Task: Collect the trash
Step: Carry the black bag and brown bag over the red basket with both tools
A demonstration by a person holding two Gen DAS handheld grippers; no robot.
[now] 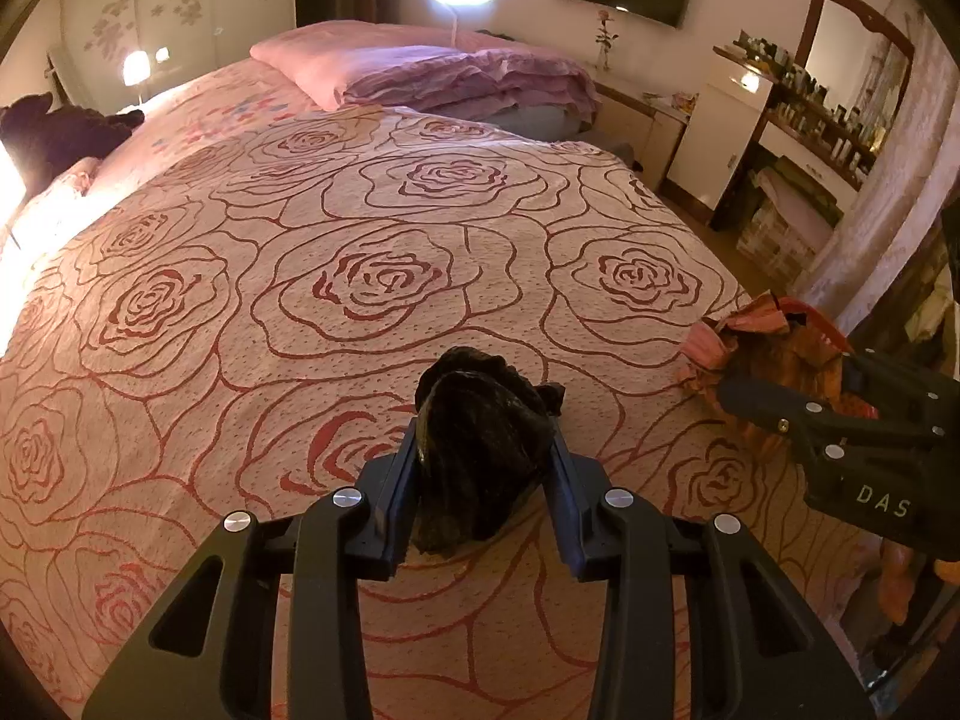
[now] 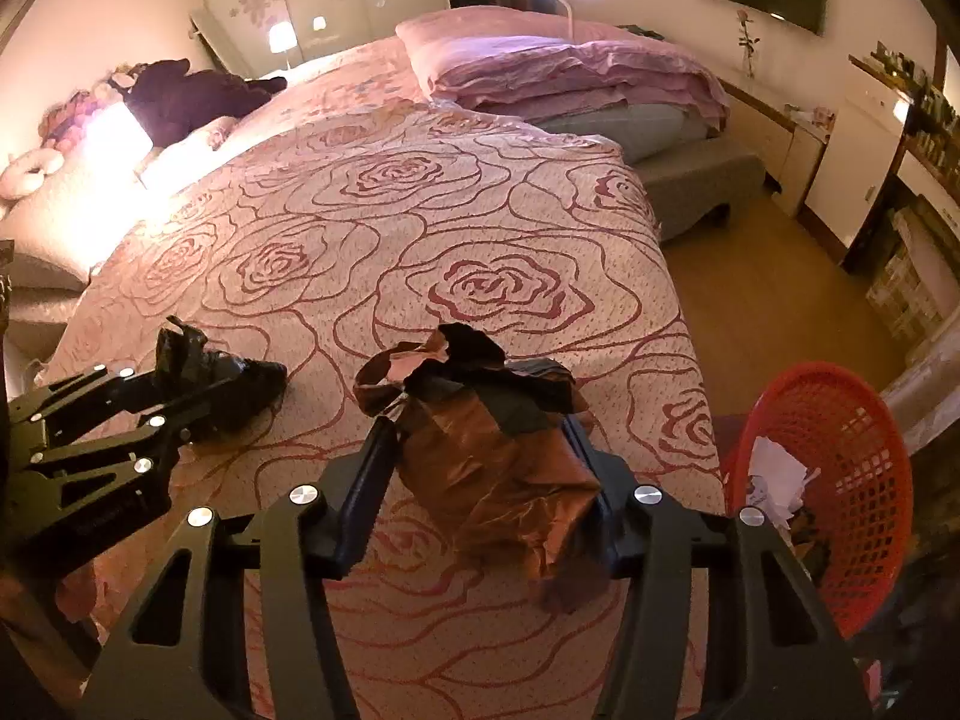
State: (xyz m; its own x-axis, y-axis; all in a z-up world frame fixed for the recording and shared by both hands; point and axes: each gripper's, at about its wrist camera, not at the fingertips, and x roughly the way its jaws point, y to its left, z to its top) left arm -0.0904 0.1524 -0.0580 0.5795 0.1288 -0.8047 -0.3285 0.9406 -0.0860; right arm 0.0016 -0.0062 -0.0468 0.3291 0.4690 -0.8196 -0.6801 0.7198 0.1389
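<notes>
A crumpled black plastic bag (image 1: 474, 480) sits between the fingers of my left gripper (image 1: 485, 432), which is shut on it just above the rose-patterned bedspread (image 1: 372, 276). The right wrist view shows that same black bag (image 2: 192, 360) and left gripper (image 2: 240, 387) at the left. My right gripper (image 2: 480, 426) is shut on a crumpled brown plastic bag (image 2: 504, 480) with a dark strip across its top. From the left wrist view, the brown bag (image 1: 756, 330) and right gripper (image 1: 786, 372) are at the right edge of the bed.
A red mesh basket (image 2: 864, 420) holding white paper scraps (image 2: 774, 474) stands on the floor just right of the bed's corner. Folded pink bedding (image 2: 540, 72) and a dark plush toy (image 2: 198, 93) lie at the far end. A dresser (image 1: 798, 138) lines the right wall.
</notes>
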